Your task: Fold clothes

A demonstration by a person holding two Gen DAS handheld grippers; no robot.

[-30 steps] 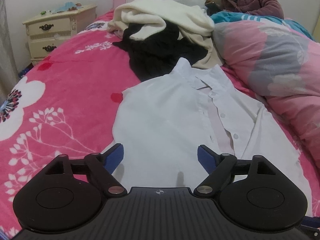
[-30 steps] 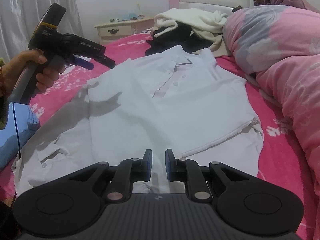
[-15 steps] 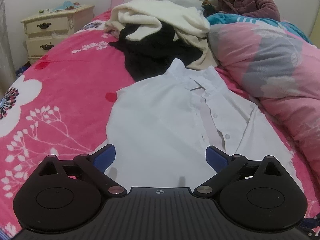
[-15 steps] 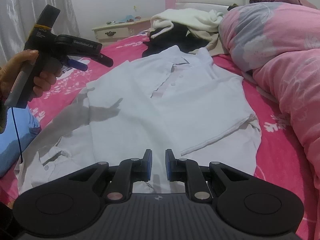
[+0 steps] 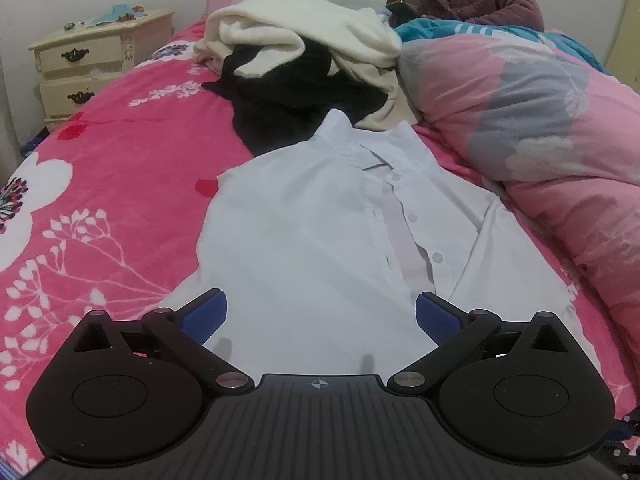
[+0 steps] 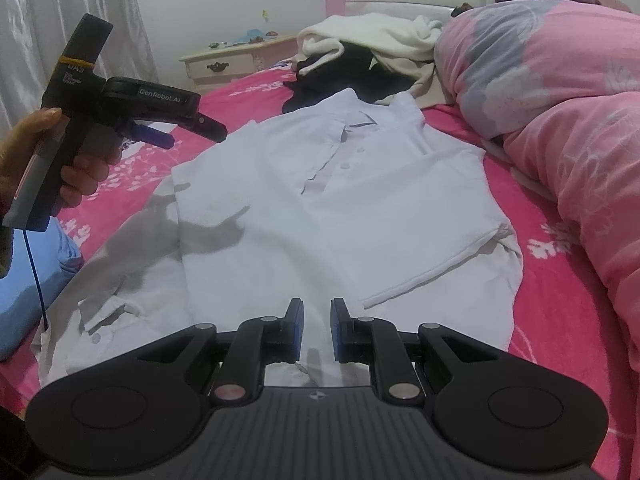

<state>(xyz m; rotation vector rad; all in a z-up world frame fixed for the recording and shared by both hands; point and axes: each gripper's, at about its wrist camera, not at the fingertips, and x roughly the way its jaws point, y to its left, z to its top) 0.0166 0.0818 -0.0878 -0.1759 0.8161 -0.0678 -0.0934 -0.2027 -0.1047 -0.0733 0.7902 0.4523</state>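
White shirt (image 6: 320, 208) lies front up at frame centre on the pink bed (image 5: 112, 168), sleeves folded in. Left gripper (image 5: 318, 316) has just been opening, nothing between its jaws; right gripper (image 6: 316, 330) is nearly closed, apparently pinching the hem. For a clean fold, the left should probably seize the hem's other corner and both lift evenly toward the collar.

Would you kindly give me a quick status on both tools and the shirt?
Left tool open, just widened, nothing between. Right tool nearly closed at the hem, grip unclear. White shirt flat on bed, partly folded. Clothes pile beyond collar.
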